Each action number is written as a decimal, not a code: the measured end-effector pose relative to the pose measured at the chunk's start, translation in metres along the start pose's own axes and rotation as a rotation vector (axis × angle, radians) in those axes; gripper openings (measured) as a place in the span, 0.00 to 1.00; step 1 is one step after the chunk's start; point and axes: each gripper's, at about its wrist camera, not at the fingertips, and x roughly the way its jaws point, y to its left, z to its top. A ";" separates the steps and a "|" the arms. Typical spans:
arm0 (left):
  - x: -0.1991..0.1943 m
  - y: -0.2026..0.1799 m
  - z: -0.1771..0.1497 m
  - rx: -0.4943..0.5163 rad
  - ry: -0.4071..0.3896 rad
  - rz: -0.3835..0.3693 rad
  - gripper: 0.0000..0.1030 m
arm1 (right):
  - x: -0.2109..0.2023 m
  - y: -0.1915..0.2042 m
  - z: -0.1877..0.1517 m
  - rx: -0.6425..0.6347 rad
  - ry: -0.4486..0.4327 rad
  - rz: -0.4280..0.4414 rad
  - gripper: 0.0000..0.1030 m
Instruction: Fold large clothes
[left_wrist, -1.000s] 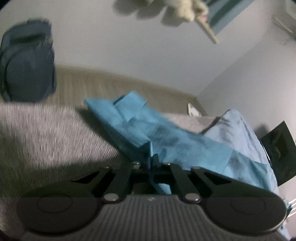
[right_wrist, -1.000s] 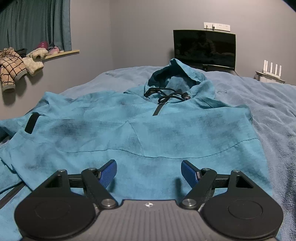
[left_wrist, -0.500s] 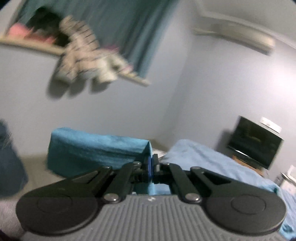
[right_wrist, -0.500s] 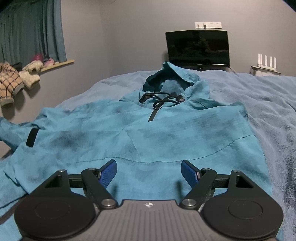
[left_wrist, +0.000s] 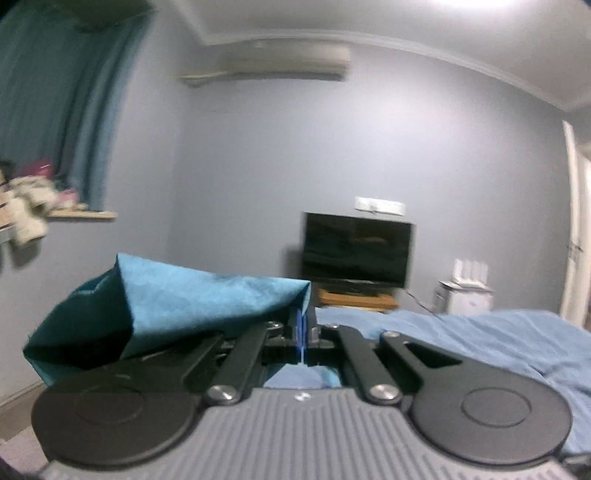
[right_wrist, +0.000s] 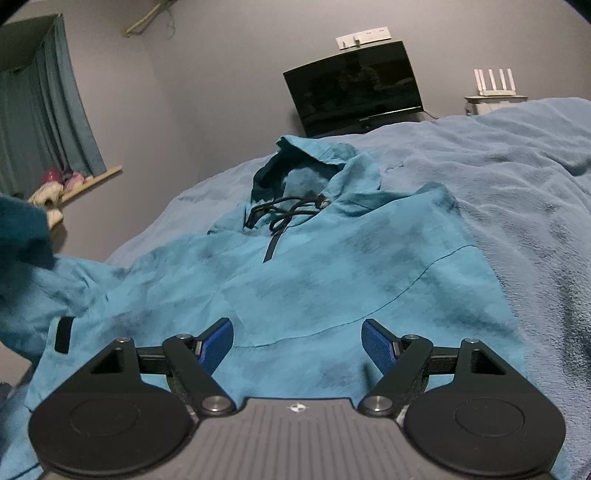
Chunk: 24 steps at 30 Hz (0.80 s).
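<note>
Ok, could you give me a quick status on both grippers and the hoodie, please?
Left gripper shut on the sleeve, lifted. Right gripper open, empty, over the hoodie lying flat on the bed. Nothing in the way.

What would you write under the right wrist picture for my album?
Open right gripper hovering over a teal hoodie spread flat on a blue blanket, dark television behind.

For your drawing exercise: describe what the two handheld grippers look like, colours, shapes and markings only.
Both the left gripper and right gripper have a grey ribbed body with a small emblem, two round black discs, black linkage arms with silver bolts, and blue textured pads. No cables or sleeves show.
</note>
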 end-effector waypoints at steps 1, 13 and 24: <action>0.005 -0.017 -0.002 0.016 0.008 -0.024 0.00 | 0.000 -0.002 0.001 0.009 -0.004 0.000 0.76; 0.058 -0.213 -0.110 0.201 0.283 -0.301 0.00 | -0.010 -0.051 0.011 0.172 -0.068 -0.047 0.76; 0.063 -0.202 -0.190 0.302 0.549 -0.401 0.00 | 0.002 -0.040 0.003 0.086 -0.028 -0.049 0.76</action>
